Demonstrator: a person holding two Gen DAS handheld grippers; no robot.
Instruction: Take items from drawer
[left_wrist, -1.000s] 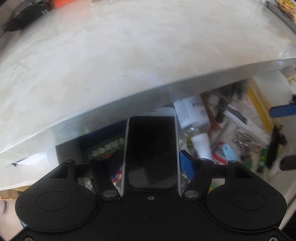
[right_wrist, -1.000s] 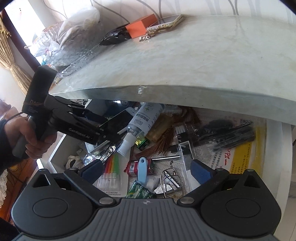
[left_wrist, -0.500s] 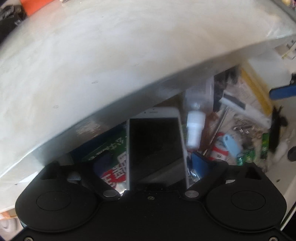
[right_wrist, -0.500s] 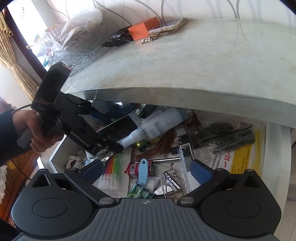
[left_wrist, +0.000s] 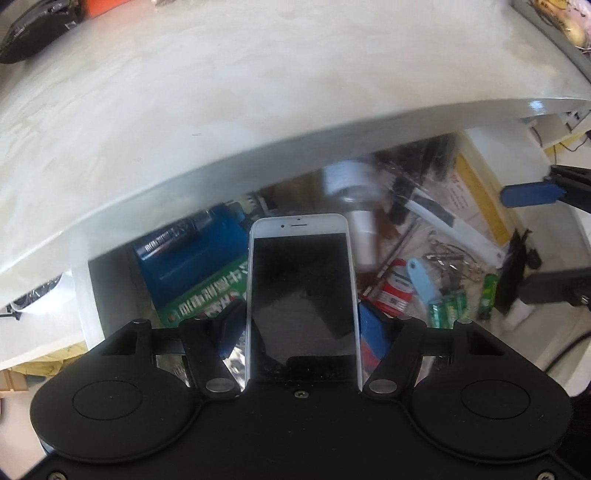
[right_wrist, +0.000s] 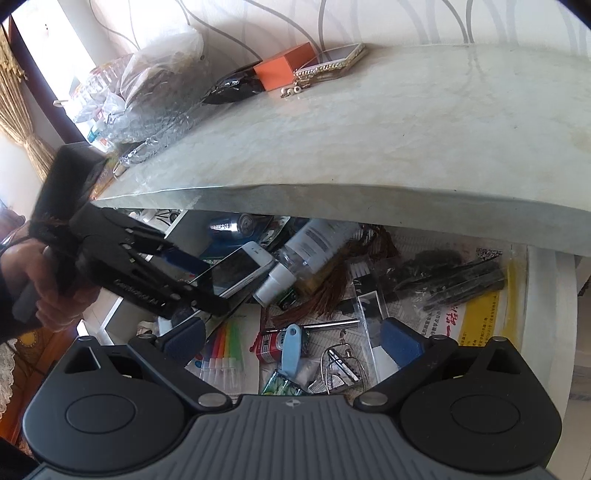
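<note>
Now: phone (left_wrist: 303, 291), white bezel, dark blank screen, long and slim, earpiece end pointing away from the left tongs (left_wrist: 301, 332). It stands lengthwise between the blue pads (left_wrist: 373, 332), which bracket its two long edges; jaws are closing at this moment, at a middling gap set by the phone's width, and both pads look pressed to its sides. Phone sits over the left part of the open drawer (right_wrist: 546, 295), just under the lip of the pale marbled surface (left_wrist: 221, 110).

Versus a second ago: more of the phone's top end is clear of the overhang (full earpiece strip is lit now, before it was tucked at the edge). Below it a blue box (left_wrist: 192, 258) and a green packet (left_wrist: 207, 299) show far more than before. The white spray bottle (right_wrist: 310, 251) lies skewed beside the phone, cap toward the front, after being blurred half a second ago. Right tongs (right_wrist: 291, 339) frame the same clutter as before.

View differences: the right camera shows a hand (right_wrist: 40, 284) gripping the left tool's handle, the phone tilted with its far end raised, and an orange box (right_wrist: 284, 64) with a second, jewelled phone (right_wrist: 332, 59) on the surface. Only the left camera shows the screen face-on. Right tongs stand wide with nothing between them, over a red battery (right_wrist: 269, 343) and a blue tag (right_wrist: 290, 347).
</note>
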